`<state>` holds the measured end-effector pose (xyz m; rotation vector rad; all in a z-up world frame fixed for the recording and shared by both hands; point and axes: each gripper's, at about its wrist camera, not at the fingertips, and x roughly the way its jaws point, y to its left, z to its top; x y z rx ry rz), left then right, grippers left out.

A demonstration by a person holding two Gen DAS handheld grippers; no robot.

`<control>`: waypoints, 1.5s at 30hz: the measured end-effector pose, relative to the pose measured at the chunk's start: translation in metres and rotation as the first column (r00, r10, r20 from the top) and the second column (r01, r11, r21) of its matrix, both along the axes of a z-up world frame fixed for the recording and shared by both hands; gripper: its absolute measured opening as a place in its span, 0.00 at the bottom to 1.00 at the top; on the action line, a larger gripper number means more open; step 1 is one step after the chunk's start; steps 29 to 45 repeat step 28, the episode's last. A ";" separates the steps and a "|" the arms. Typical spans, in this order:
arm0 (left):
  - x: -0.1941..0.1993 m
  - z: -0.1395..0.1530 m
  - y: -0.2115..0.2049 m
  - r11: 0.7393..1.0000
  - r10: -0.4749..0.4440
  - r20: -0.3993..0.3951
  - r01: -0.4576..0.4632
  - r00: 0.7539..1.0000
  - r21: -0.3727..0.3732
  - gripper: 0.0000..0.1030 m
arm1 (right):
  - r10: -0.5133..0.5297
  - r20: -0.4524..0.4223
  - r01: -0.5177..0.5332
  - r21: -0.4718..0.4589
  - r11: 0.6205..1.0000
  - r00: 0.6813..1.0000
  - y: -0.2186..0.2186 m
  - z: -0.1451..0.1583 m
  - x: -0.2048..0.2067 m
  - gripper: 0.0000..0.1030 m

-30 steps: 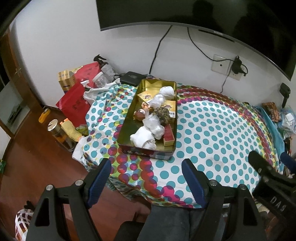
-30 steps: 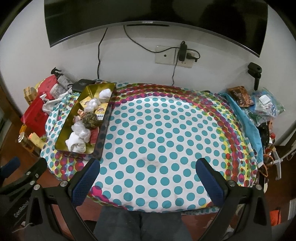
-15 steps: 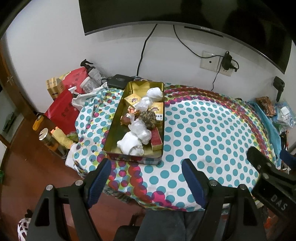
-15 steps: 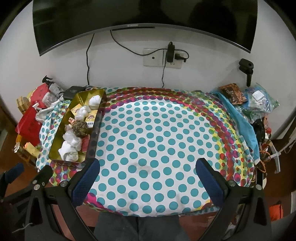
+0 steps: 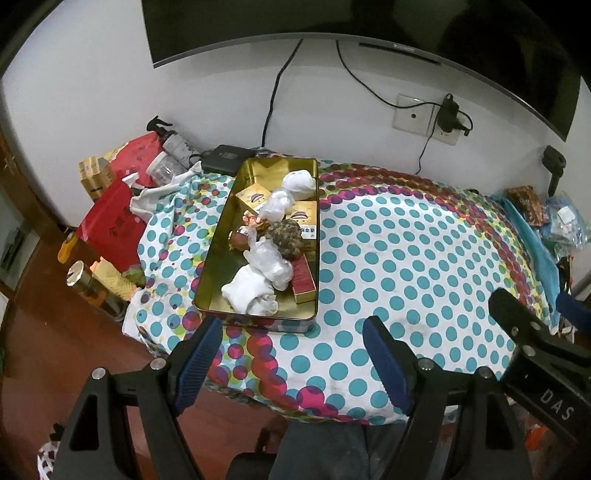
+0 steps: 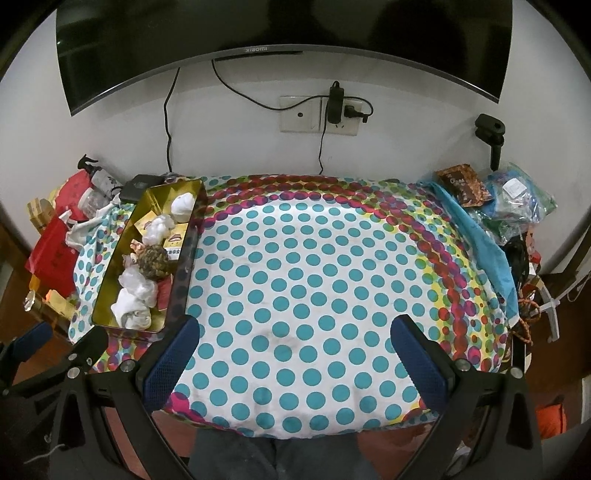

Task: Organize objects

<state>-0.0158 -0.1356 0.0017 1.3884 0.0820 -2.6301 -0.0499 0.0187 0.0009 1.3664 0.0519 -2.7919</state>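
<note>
A gold metal tin (image 5: 216,264) sits at the left of a table covered by a polka-dot cloth (image 5: 406,258). The tin holds white wrapped bundles (image 5: 251,295), yellow boxes (image 5: 308,221), a red box (image 5: 303,284) and a brown mottled lump (image 5: 286,236). The tin also shows in the right wrist view (image 6: 110,291). My left gripper (image 5: 291,363) is open and empty, held in front of the table's near edge below the tin. My right gripper (image 6: 295,363) is open and empty, in front of the cloth (image 6: 314,277).
Red bags (image 5: 114,218), a spray bottle (image 5: 170,142) and jars crowd the floor left of the table. A black box (image 5: 223,160) lies behind the tin. Snack bags (image 6: 509,195) and a blue cloth (image 6: 480,240) lie at the right edge. A TV (image 6: 277,22) and wall socket (image 6: 317,118) are behind.
Both grippers have pulled back and up, so the table and tin look smaller and farther. Both stay open and empty.
</note>
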 end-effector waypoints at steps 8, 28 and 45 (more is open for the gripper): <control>0.004 0.005 -0.001 1.000 -0.008 -0.046 0.009 0.999 0.010 0.78 | 0.002 0.019 -0.002 -0.019 1.000 1.000 0.000 -0.005 -0.007 1.00; 0.008 0.009 -0.006 1.000 0.029 -0.056 -0.029 0.998 0.005 0.78 | 0.005 0.014 -0.004 -0.017 1.000 1.000 0.001 -0.003 -0.007 1.00; 0.008 0.009 -0.006 1.000 0.029 -0.056 -0.029 0.998 0.005 0.78 | 0.005 0.014 -0.004 -0.017 1.000 1.000 0.001 -0.003 -0.007 1.00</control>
